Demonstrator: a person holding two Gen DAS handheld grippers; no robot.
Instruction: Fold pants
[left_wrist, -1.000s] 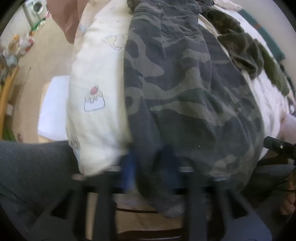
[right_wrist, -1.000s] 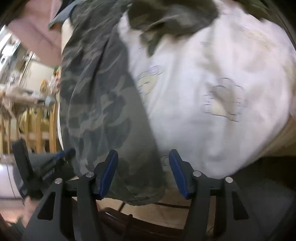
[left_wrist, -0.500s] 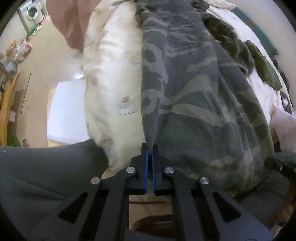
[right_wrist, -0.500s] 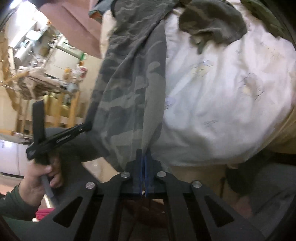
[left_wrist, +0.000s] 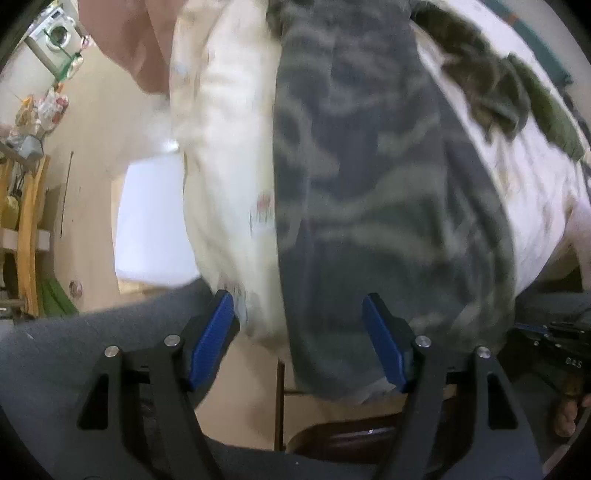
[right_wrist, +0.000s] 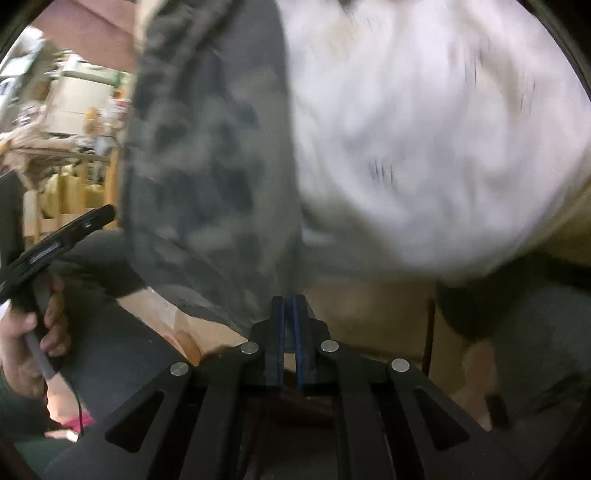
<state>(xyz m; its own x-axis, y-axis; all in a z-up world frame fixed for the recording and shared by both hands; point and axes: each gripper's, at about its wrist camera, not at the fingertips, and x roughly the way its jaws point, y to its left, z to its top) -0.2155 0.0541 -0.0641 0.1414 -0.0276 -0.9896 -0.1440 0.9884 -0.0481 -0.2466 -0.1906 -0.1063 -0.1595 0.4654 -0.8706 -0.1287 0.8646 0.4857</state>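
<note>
Camouflage pants (left_wrist: 369, 192) lie stretched along the white printed quilt (left_wrist: 229, 166), long axis running from the quilt's near edge, where the hem droops over, away to the far end. Left gripper (left_wrist: 301, 343) is opening, its blue pads clear of the cloth and spread either side of the hem. Right gripper (right_wrist: 289, 332) looks pinched on the pants' near edge, jaws parting slightly. Best to regrip both hem corners evenly before carrying them up the quilt.

Nothing really readable here, just blurry white marks on the other gripper (left_wrist: 554, 350), can't make them out.
</note>
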